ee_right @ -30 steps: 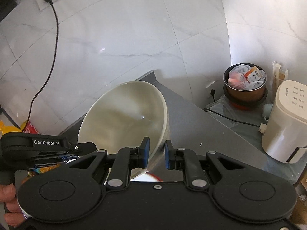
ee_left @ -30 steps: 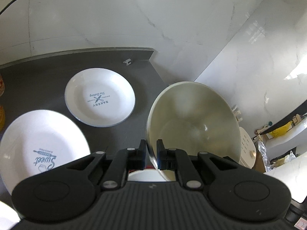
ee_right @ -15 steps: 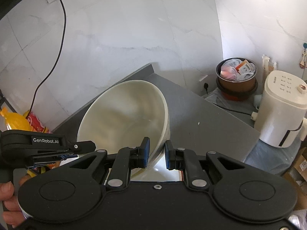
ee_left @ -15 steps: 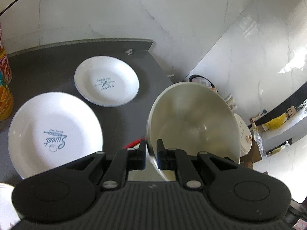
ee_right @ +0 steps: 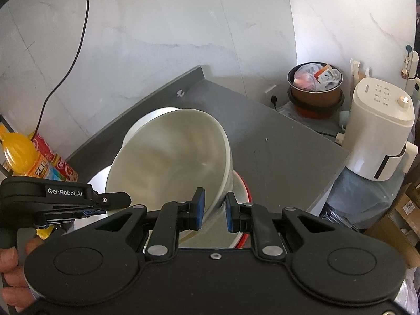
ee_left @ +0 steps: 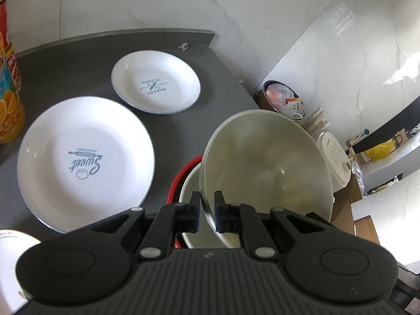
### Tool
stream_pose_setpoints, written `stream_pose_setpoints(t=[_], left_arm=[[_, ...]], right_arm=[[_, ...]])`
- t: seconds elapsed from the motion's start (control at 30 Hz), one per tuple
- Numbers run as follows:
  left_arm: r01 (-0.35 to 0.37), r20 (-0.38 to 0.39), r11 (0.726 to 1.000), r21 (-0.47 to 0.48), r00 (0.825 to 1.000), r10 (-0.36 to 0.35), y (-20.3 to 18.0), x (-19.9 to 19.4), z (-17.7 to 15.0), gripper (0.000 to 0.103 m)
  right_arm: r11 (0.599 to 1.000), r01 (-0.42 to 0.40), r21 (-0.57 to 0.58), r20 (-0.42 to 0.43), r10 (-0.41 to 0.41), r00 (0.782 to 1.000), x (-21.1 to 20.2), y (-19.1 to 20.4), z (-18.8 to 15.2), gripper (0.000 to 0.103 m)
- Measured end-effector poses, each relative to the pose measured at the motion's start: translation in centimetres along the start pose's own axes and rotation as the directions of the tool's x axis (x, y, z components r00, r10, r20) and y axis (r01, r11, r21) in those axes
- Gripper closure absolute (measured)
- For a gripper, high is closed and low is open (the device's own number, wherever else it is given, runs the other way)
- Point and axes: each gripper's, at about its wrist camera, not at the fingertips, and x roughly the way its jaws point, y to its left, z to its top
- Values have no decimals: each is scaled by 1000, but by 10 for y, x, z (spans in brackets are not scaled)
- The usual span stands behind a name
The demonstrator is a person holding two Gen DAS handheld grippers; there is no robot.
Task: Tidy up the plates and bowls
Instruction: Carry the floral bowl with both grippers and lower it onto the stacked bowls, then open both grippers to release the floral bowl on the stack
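Observation:
A large cream bowl hangs tilted over the dark countertop, held by two opposite sides of its rim. My left gripper is shut on its near rim in the left wrist view. My right gripper is shut on the other side of the cream bowl. Directly beneath sits a red-rimmed bowl with a pale inside, partly hidden; its edge shows as the red-rimmed bowl. Two white plates lie to the left: a "Sweet" plate and a smaller "Bakery" plate.
Drink bottles stand at the counter's left edge. A third plate's rim shows at lower left. Off the counter's right edge are a white appliance and a pot holding rubbish. A hand holds the left gripper.
Both grippers have carried the cream bowl downward over the counter. The red-rimmed bowl under it has come into view, and the plates and bottles now show more fully.

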Motion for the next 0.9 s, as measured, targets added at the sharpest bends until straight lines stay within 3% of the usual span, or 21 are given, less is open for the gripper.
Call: stream_pose_setpoints(t=[0.9], left_arm=[[-72, -83, 997, 31, 994, 74, 5, 24, -10, 94]], right_arm=[[999, 48, 15, -105, -46, 993, 22, -4, -14, 86]])
